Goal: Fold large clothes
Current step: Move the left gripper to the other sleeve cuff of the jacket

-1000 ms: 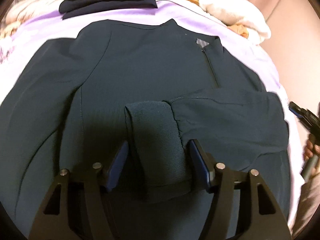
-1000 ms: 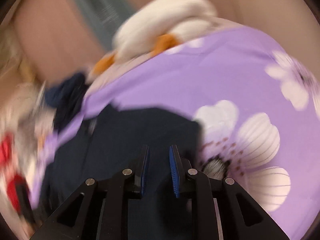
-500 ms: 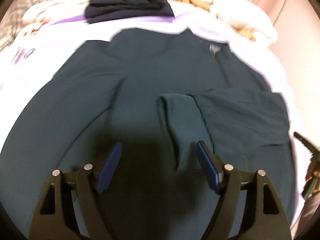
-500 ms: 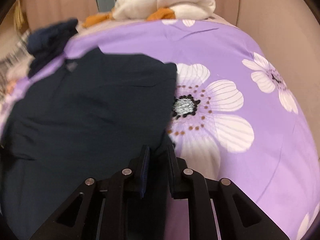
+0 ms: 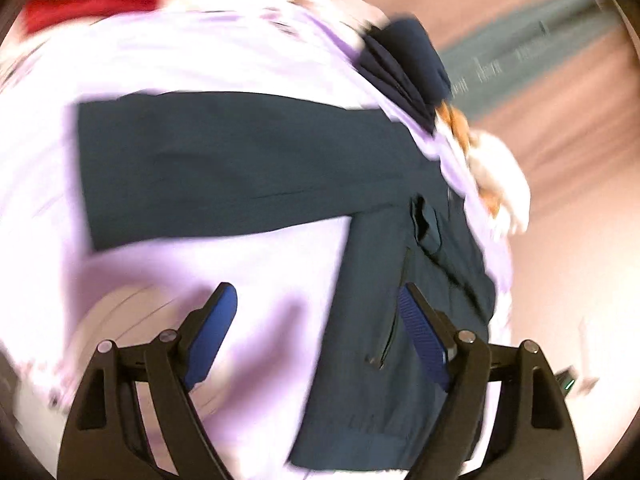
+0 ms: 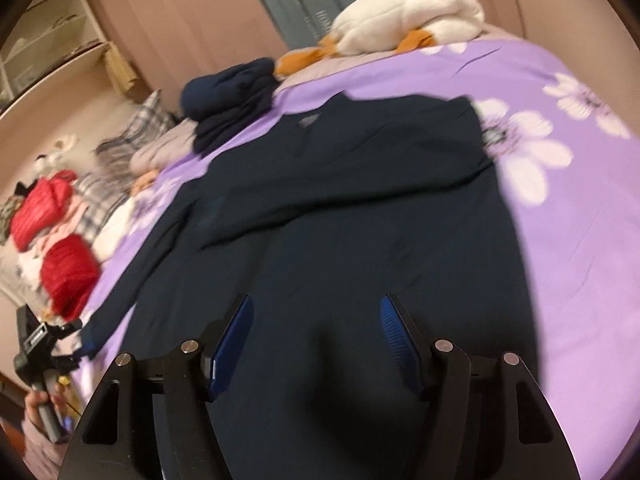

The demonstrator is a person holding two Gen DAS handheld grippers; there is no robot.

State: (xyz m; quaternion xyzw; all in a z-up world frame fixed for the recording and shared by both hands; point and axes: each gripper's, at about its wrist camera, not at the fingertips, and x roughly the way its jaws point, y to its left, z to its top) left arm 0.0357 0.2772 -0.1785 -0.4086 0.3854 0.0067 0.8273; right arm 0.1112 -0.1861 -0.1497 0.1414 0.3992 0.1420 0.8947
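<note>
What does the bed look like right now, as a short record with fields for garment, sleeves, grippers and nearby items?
garment: dark jacket spread flat on the purple floral bedspread
sleeves: one folded across the chest, the other sleeve stretched out sideways
left gripper: jaws just opened, nothing between them
right gripper: jaws just opened, over the jacket, not gripping
nearby: folded navy stack, white plush toy, red clothes

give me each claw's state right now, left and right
Left claw: open, just been opening, holds nothing.
Right claw: open, just been opening, above the dark jacket, nothing gripped.
</note>
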